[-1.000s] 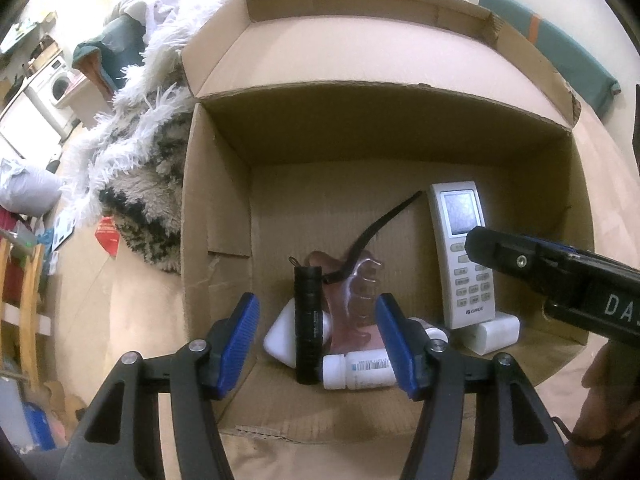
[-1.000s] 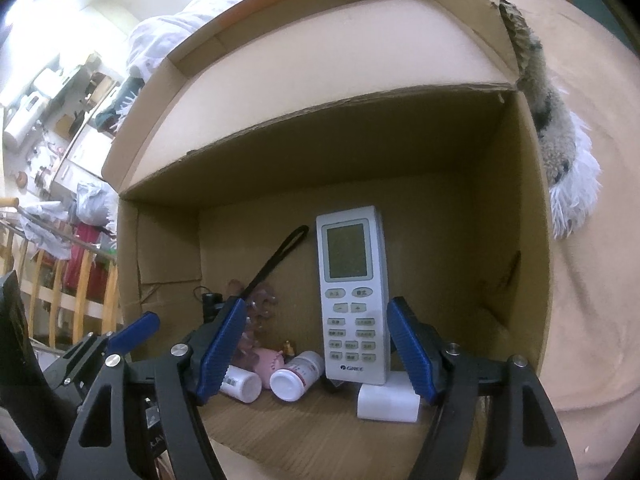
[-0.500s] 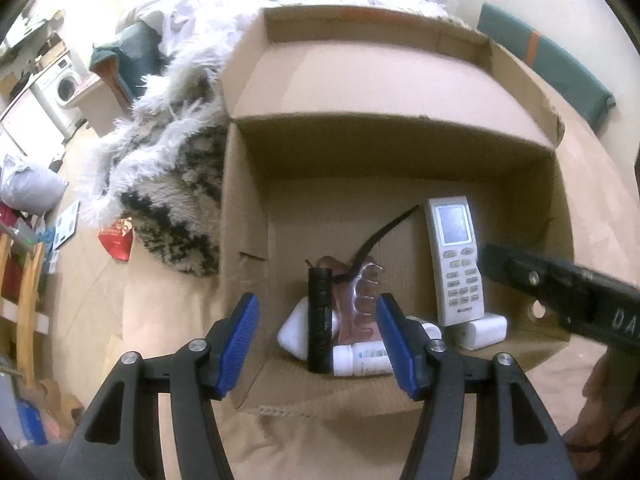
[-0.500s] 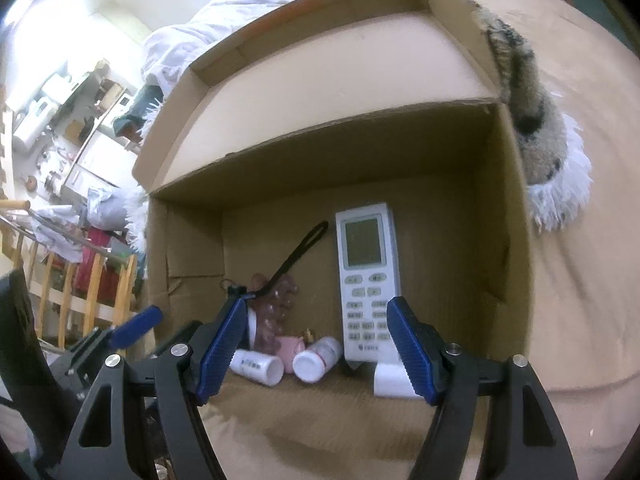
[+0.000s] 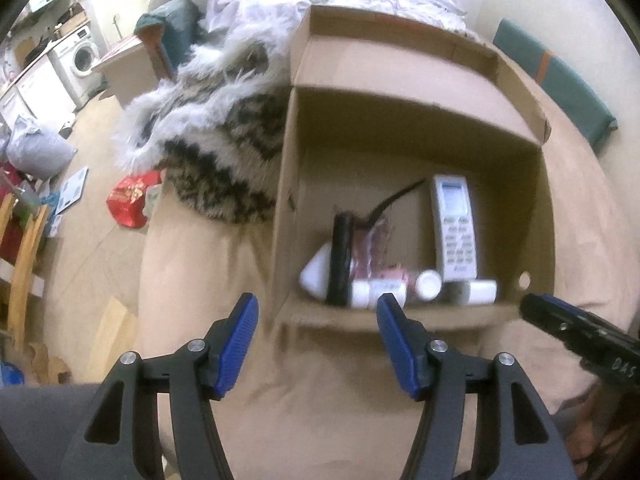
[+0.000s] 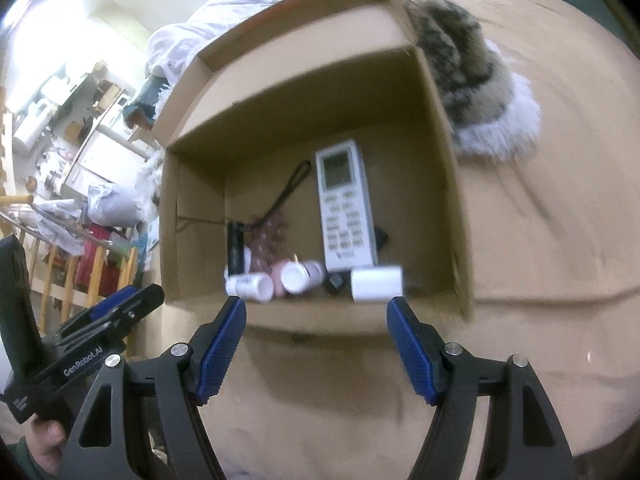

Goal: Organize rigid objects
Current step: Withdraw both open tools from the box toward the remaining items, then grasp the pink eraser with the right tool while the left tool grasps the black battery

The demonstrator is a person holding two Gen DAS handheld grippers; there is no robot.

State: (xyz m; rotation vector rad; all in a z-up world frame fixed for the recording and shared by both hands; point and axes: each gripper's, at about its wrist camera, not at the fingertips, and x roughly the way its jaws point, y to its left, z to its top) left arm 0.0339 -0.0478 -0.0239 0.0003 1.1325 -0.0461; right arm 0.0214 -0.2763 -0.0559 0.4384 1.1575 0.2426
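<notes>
Hovering outside a filled cardboard box (image 5: 288, 184), both grippers spread wide and empty.

Left gripper (image 5: 316, 344) and right gripper (image 6: 316, 344) sit just short of the box's near edge, over tan bedding (image 6: 540, 240). Ahead of them, inside the box, lie a white remote control (image 6: 346, 212), a black flashlight (image 5: 340, 256), pill bottles (image 6: 252, 286) and a white rectangular block (image 6: 376, 283) along the near wall.

Far half of the cardboard box (image 6: 440, 184) floor lies bare; white remote (image 6: 346, 212) and bottles (image 6: 296, 276) crowd the near edge.
</notes>
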